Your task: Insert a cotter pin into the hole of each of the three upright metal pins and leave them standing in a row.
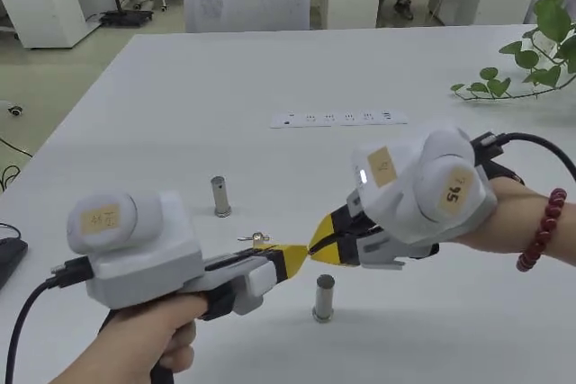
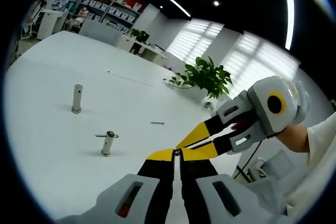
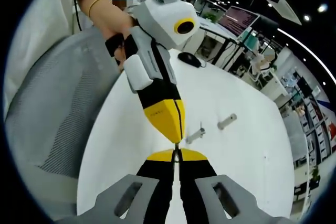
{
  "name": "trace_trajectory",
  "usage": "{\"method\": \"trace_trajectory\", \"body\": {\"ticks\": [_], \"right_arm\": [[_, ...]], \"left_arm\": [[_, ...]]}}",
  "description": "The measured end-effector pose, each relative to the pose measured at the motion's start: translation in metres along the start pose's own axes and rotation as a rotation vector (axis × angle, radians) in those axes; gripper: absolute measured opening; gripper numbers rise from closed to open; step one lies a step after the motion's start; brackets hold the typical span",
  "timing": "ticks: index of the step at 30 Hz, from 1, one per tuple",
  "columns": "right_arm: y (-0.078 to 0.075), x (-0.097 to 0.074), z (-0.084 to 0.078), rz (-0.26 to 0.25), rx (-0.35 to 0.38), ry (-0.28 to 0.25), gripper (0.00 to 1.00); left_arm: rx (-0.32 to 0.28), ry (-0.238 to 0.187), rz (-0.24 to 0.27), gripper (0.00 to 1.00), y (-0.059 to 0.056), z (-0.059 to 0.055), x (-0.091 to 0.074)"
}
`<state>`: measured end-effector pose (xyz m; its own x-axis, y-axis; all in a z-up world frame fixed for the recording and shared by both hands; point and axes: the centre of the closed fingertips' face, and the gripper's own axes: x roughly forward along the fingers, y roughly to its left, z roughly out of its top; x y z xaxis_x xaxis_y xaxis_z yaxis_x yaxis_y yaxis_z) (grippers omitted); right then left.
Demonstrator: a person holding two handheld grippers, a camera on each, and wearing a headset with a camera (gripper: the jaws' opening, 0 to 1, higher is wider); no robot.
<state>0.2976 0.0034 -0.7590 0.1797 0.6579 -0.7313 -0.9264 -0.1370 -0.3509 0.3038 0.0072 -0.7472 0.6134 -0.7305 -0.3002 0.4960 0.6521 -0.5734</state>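
– Your left tool [image 1: 304, 255], nearest you, has its jaws pressed together, tip to tip with your right tool [image 1: 314, 245], likewise pressed together. Whether anything is pinched there, I cannot tell.
– And the pins?
– The near metal pin [image 1: 324, 298] stands bare; the far metal pin [image 1: 220, 196] is bare at left. The middle metal pin [image 2: 107, 145] carries a cotter pin [image 2: 106, 136], just behind your left tool.
– Risk?
– Swing your left tool wide and I think it topples the middle metal pin.
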Motion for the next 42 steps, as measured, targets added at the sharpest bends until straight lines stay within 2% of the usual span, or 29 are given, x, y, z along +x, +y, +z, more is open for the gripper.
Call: {"method": "trace_trajectory", "body": {"ticks": [4, 8, 14, 19, 21, 22, 24, 33, 39, 42], "right_arm": [[0.001, 0.0, 0.001, 0.004, 0.005, -0.002, 0.04], [0.003, 0.001, 0.002, 0.006, 0.007, -0.003, 0.04], [0.003, 0.0, 0.004, 0.001, 0.016, -0.011, 0.04], [0.003, -0.002, 0.004, 0.003, 0.058, -0.024, 0.06], [0.005, -0.002, 0.002, 0.014, 0.081, -0.026, 0.09], [0.006, -0.002, 0.001, 0.019, 0.111, -0.036, 0.1], [0.007, -0.004, 0.002, 0.024, 0.126, -0.052, 0.1], [0.011, -0.01, -0.001, 0.084, 0.28, -0.104, 0.13], [0.019, -0.017, -0.003, 0.186, 0.405, -0.156, 0.16], [0.024, -0.02, -0.006, 0.222, 0.419, -0.164, 0.17]], "left_arm": [[-0.023, 0.003, -0.012, 0.01, 0.0, -0.001, -0.001], [0.004, 0.01, -0.019, 0.01, 0.0, -0.002, -0.002], [0.091, -0.002, -0.032, 0.0, -0.004, -0.001, -0.005], [0.12, -0.009, -0.045, 0.0, -0.006, 0.001, -0.006], [0.134, -0.013, -0.051, 0.0, -0.009, 0.002, -0.006], [0.143, -0.011, -0.052, 0.0, -0.009, 0.002, -0.006], [0.155, -0.008, -0.055, 0.0, -0.01, 0.001, -0.006], [0.215, 0.015, -0.068, 0.0, -0.011, -0.004, -0.008], [0.27, 0.045, -0.104, 0.0, -0.016, -0.01, -0.012], [0.291, 0.059, -0.137, 0.0, -0.021, -0.014, -0.013]]}}
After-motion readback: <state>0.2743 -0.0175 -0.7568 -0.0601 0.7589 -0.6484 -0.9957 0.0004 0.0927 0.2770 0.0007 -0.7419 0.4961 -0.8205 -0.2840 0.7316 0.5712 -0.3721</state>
